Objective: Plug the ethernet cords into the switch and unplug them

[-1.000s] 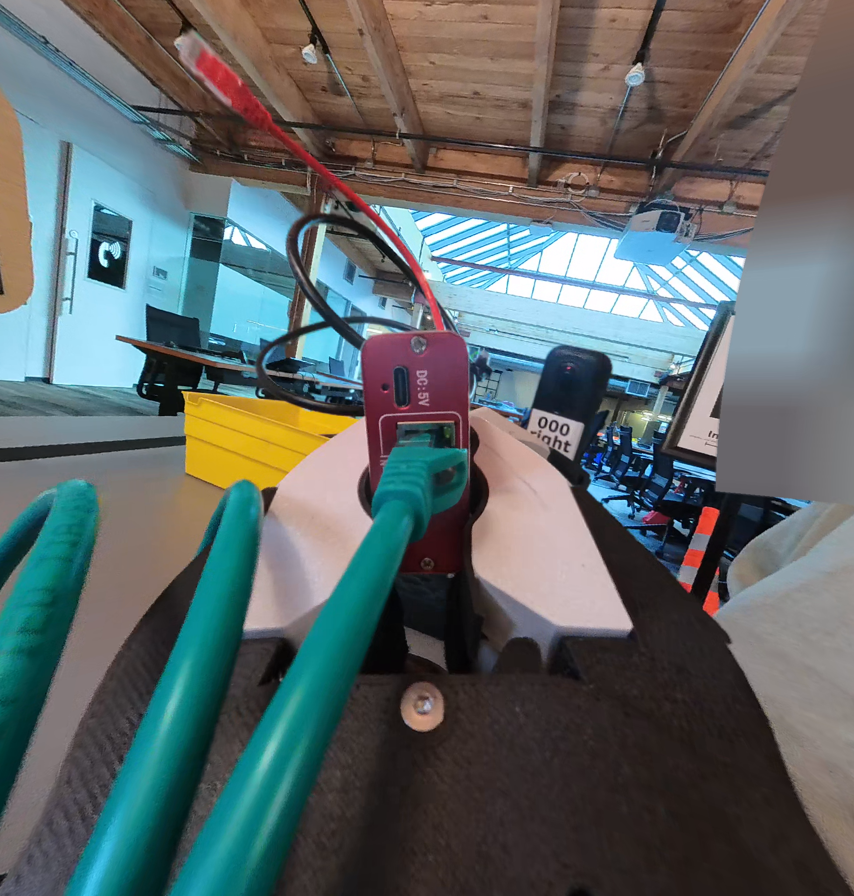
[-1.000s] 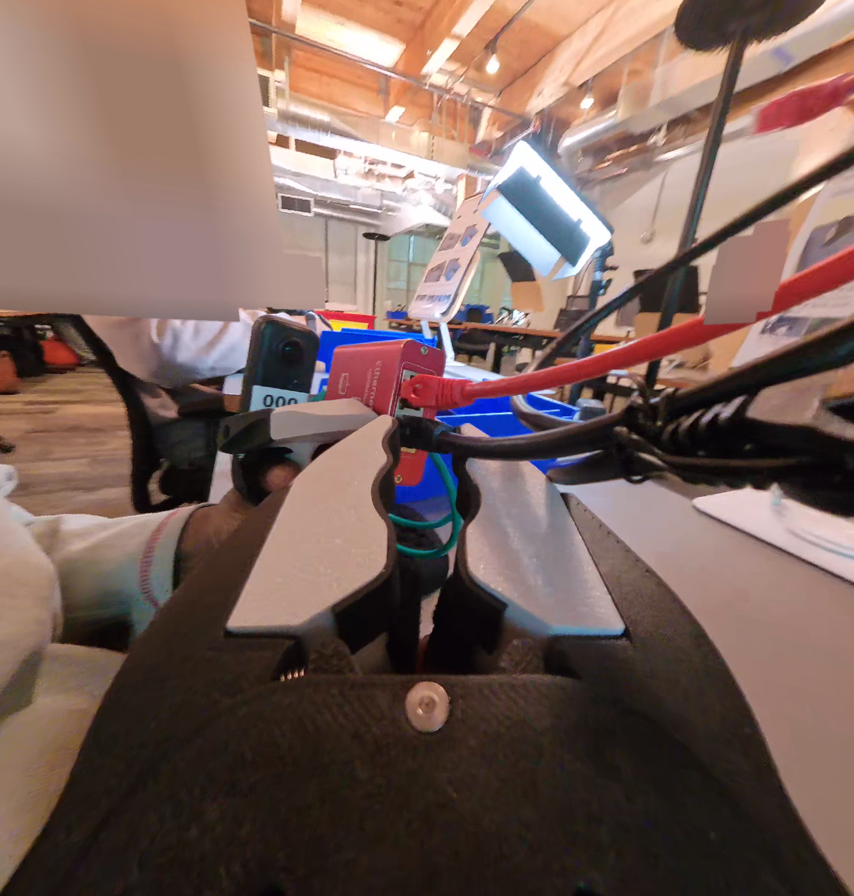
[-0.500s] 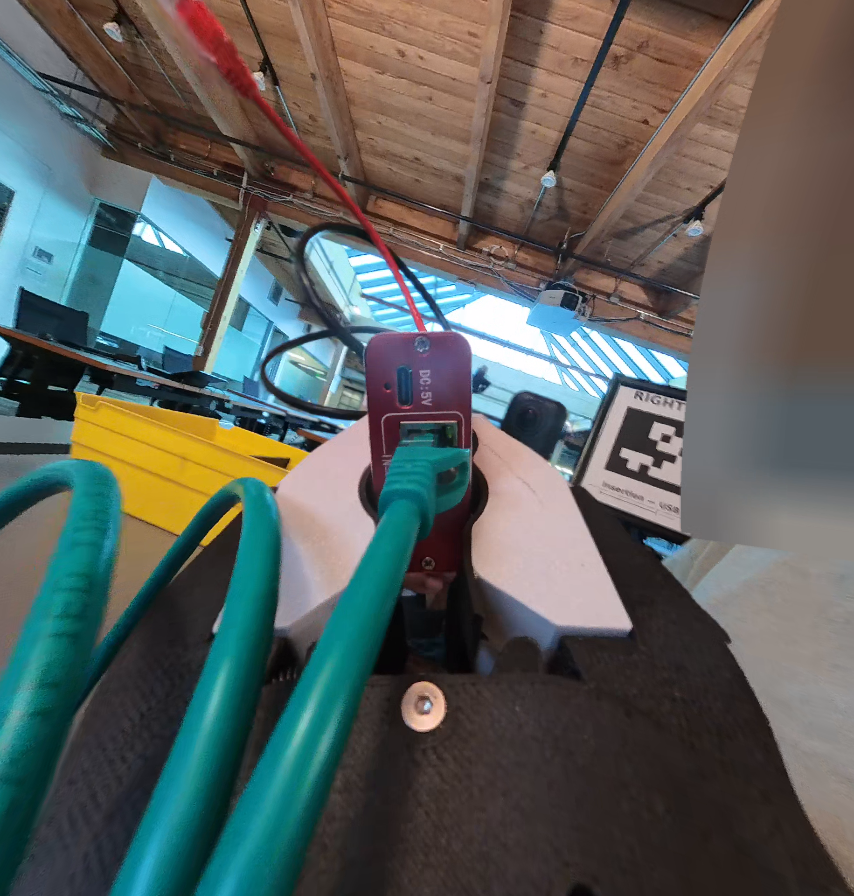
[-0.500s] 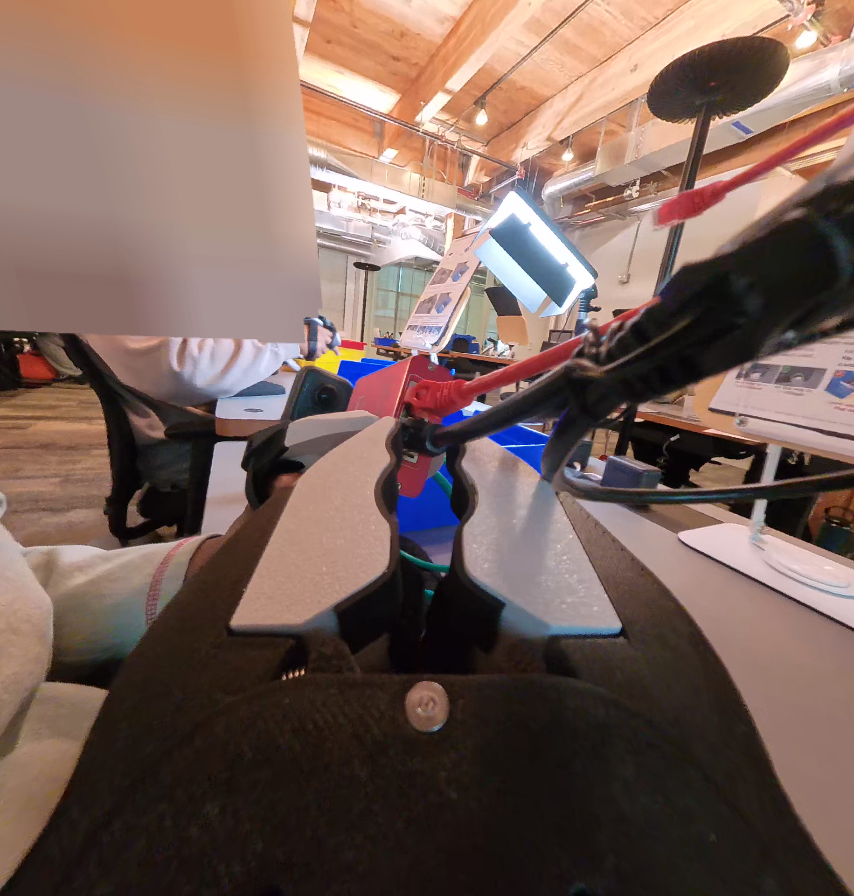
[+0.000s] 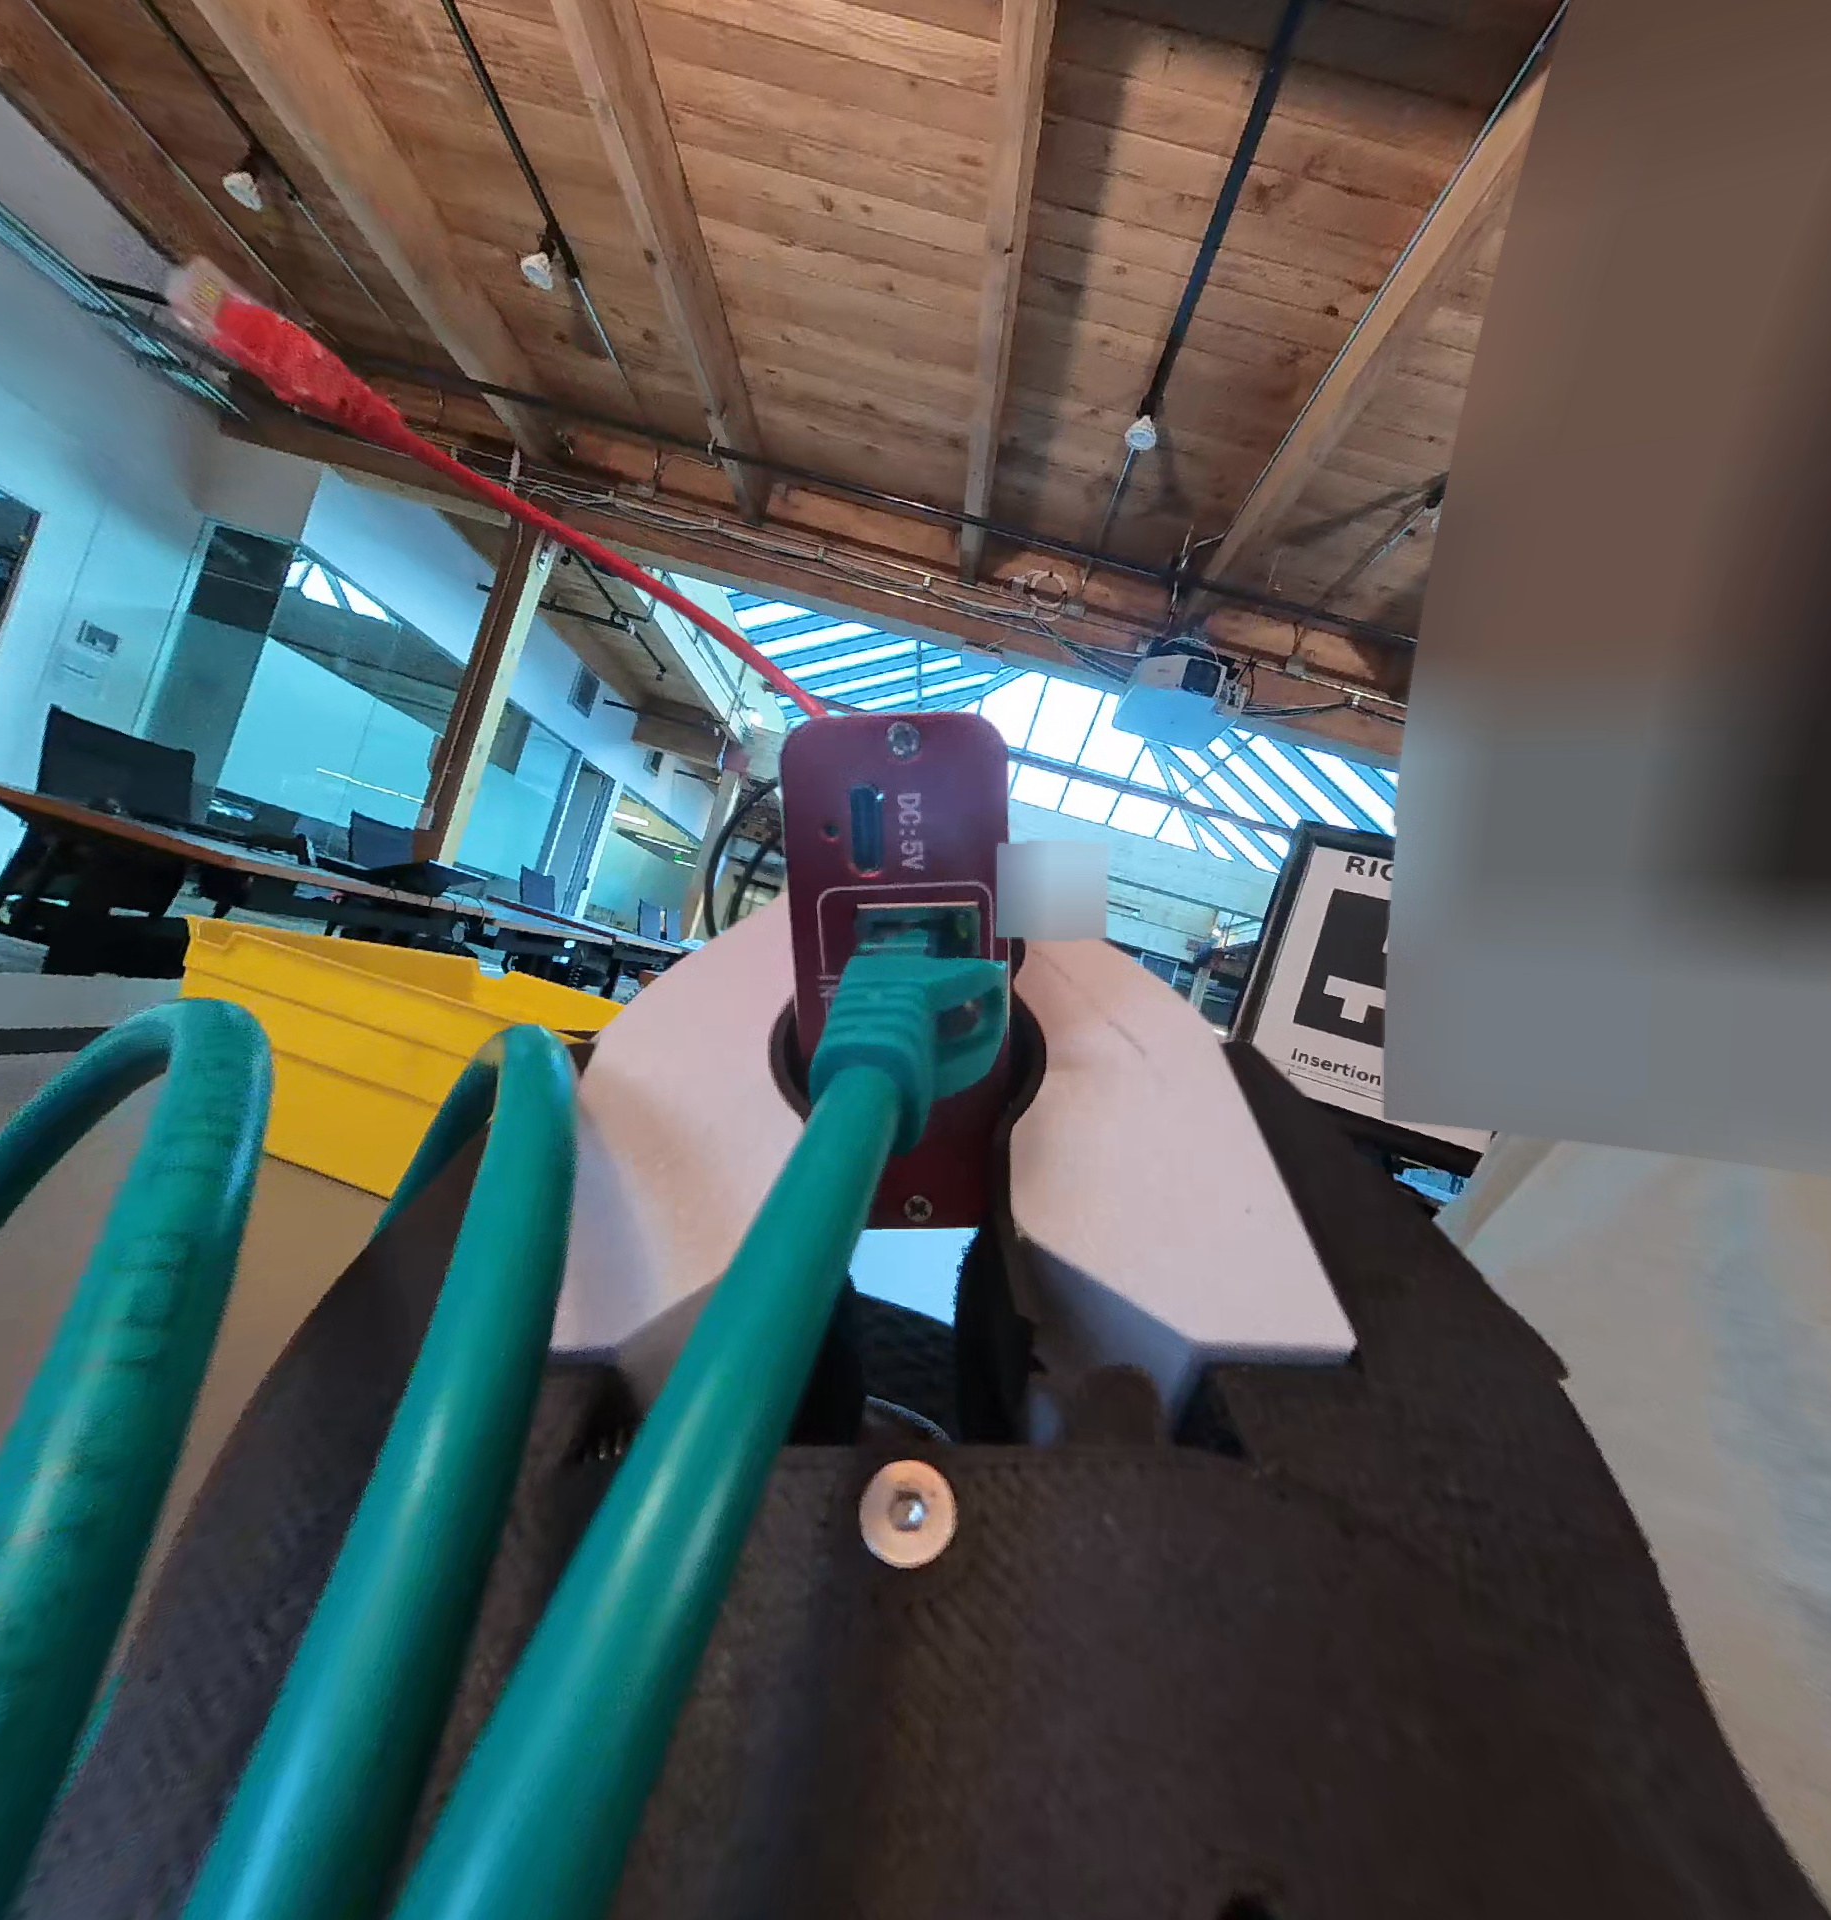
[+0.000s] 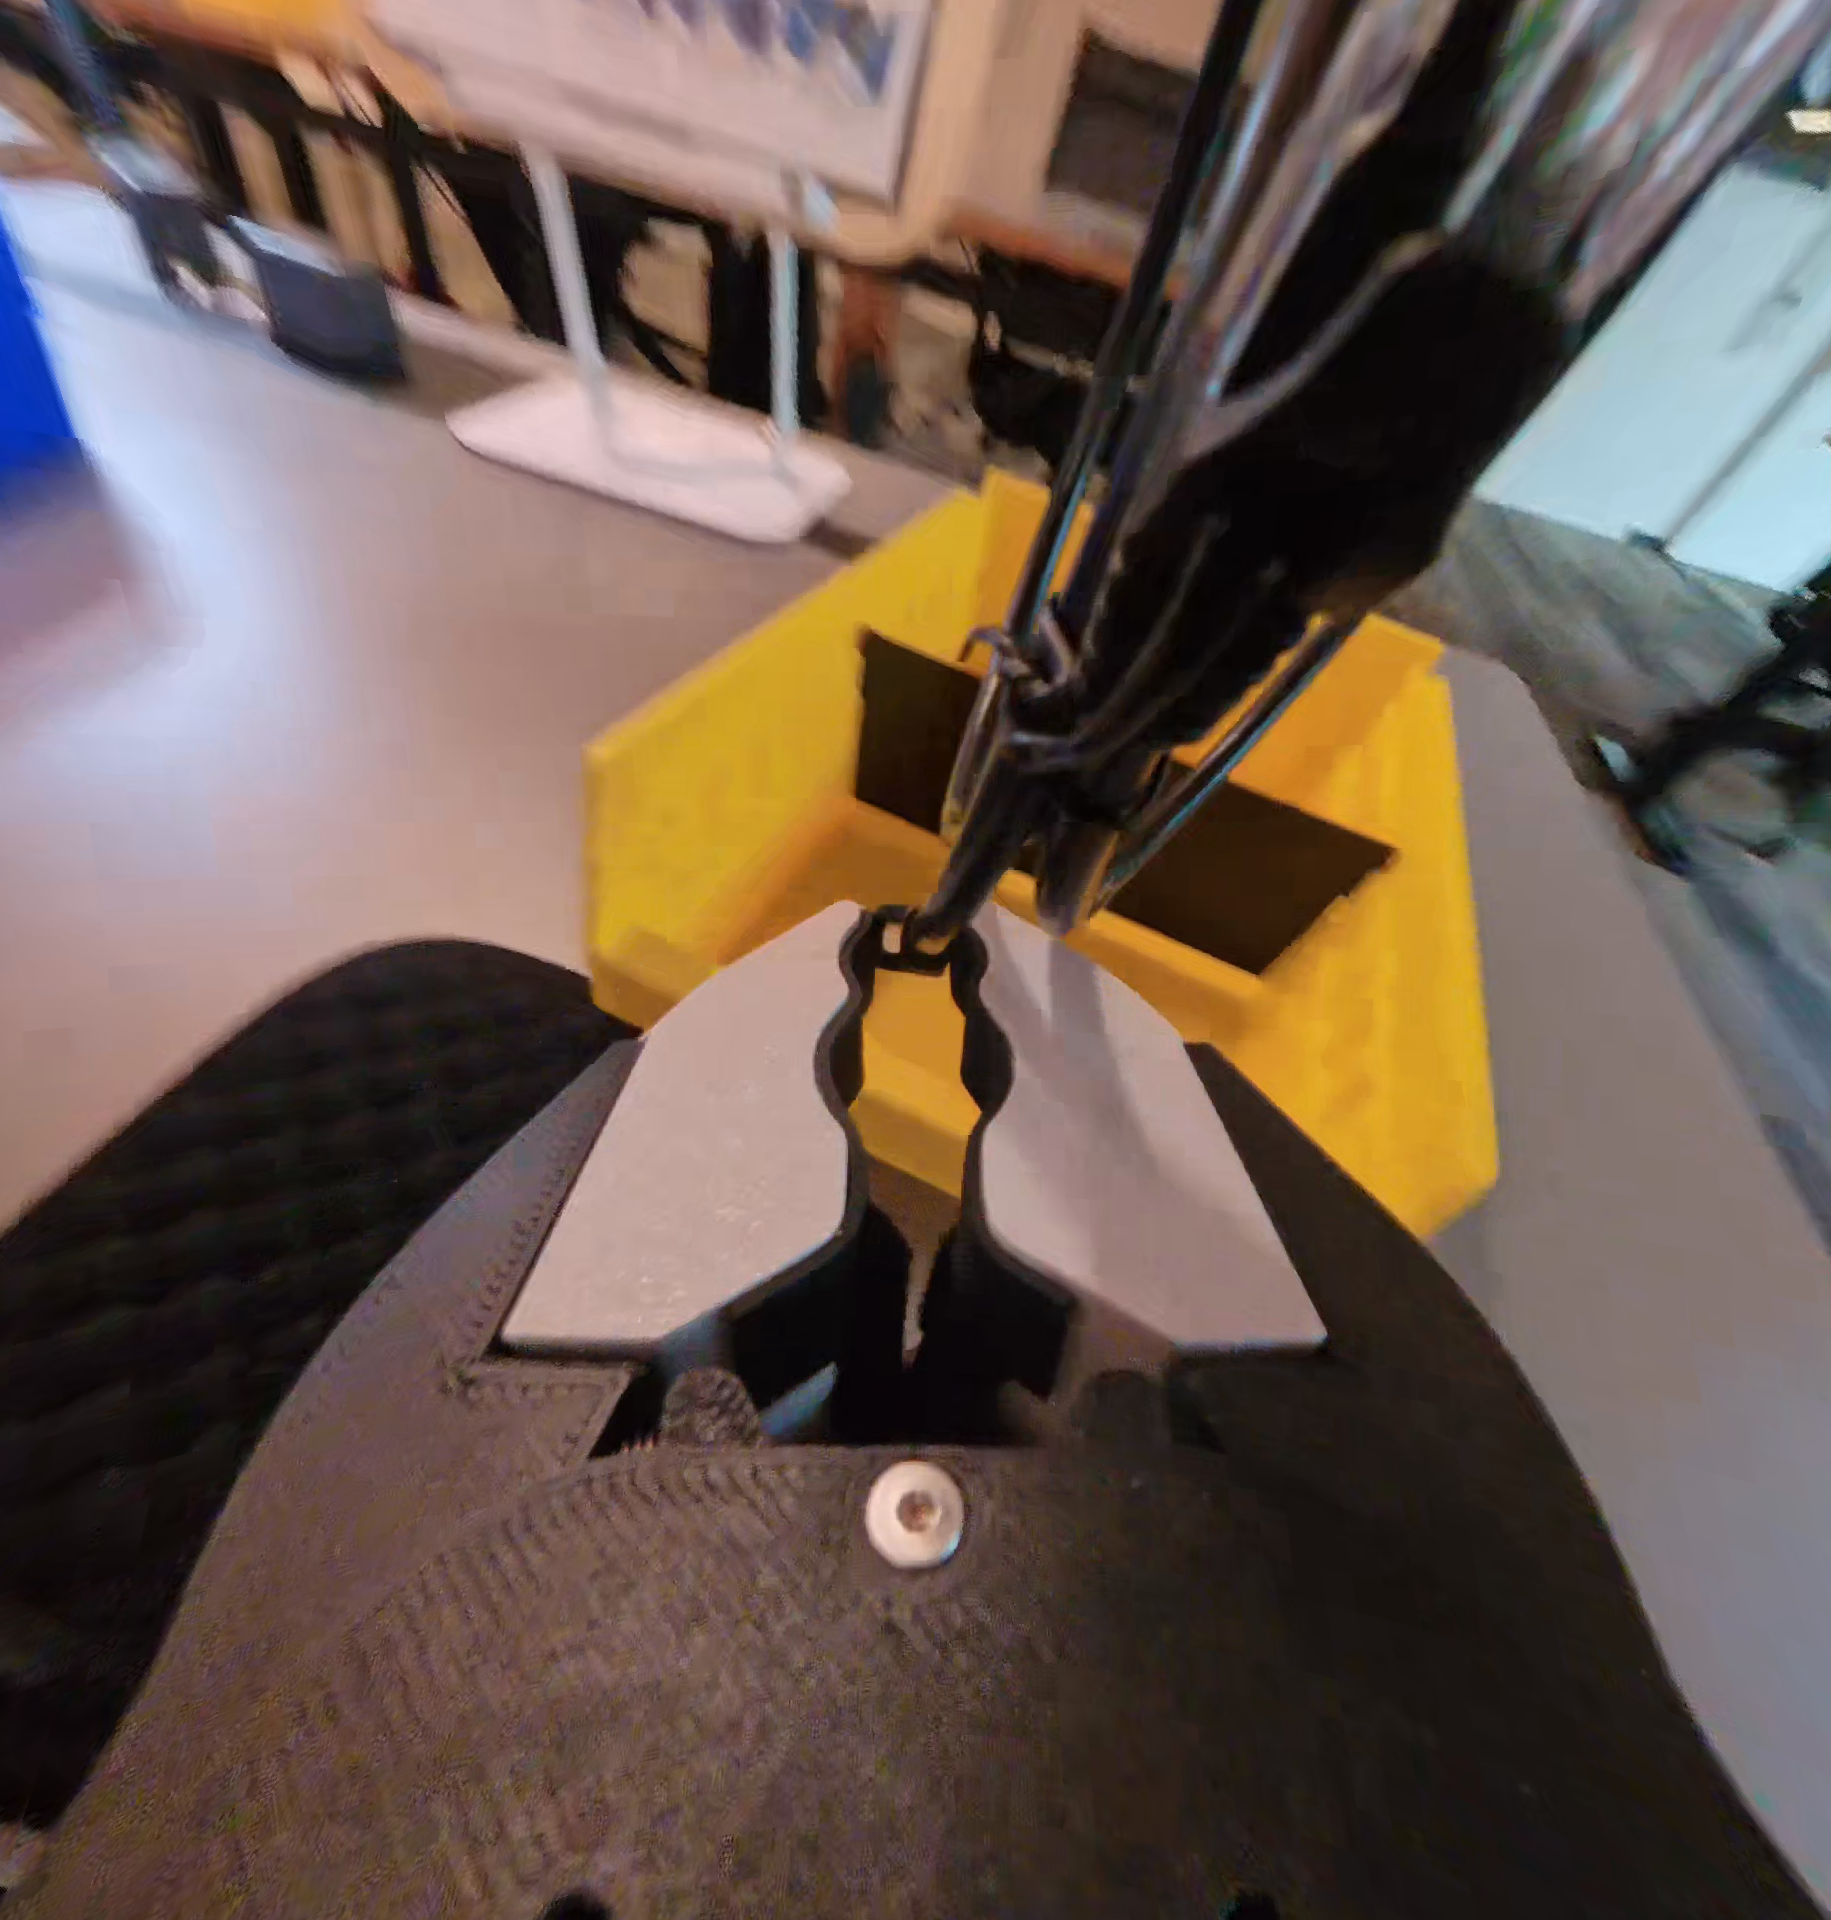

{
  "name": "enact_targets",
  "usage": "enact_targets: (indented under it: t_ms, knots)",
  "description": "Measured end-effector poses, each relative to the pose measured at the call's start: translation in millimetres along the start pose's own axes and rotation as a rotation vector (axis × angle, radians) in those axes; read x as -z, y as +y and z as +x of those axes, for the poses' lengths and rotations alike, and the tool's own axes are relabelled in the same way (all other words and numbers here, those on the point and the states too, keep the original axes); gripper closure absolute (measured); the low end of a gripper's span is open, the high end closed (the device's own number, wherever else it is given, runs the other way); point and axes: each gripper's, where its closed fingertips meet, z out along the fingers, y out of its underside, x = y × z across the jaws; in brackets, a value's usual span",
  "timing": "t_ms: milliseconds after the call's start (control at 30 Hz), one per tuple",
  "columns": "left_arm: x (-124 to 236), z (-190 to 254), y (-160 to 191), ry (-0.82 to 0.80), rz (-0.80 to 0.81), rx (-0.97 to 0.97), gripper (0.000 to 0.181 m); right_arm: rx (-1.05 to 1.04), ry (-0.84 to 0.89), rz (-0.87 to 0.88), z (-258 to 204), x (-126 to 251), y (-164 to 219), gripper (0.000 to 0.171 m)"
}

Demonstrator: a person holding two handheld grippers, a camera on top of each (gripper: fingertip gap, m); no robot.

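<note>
- Swung away from the switch since 0.5 s ago, the right gripper now looks down at a yellow bin on the grey table; its view is motion-blurred.
- Black cable, pinched at the very fingertips, runs up toward 1 o'clock into a thick dark bundle; the jaws are narrow, closed on it. My guess is it was just pulled free and is headed for the bin.
- Left gripper is tilted up toward the ceiling beams, about as before, clamping the red switch upright between its white fingers, port face toward the camera, likely to brace it for pulls.
- Green cord is plugged into the lower port and loops off toward 8 o'clock.
- Red cord arcs from behind the switch's top to 10 o'clock, its free plug in the air; whether its near end is seated is hidden.
</note>
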Motion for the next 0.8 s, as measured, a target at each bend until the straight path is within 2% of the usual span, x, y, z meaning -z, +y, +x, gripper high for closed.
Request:
enact_targets:
  t_ms: [267,367,433,500,667,800]
  knots:
    - [1.6,-3.6,0.1,-0.016,0.002,0.021,0.149,0.023,0.266,-0.185,27.5,-14.0,31.7,0.157]
    - [2.0,-5.3,1.1,-0.023,-0.004,0.03,0.149,-0.016,0.233,-0.187,19.9,-27.8,36.9,0.156]
    - [0.7,-5.8,0.7,-0.022,-0.006,0.03,0.149,-0.019,0.203,-0.176,12.9,-32.7,34.2,0.143]
    - [0.4,-6.0,1.0,-0.021,-0.008,0.032,0.149,0.004,0.17,-0.161,5.4,-35.2,29.2,0.141]
    - [1.0,-6.0,0.6,-0.023,-0.006,0.036,0.149,-0.034,0.052,-0.023,-9.6,-34.4,10.4,0.137]
    - [0.5,-8.5,2.0,-0.035,-0.015,0.036,0.15,-0.04,0.147,-0.048,12.9,-24.6,16.5,0.131]
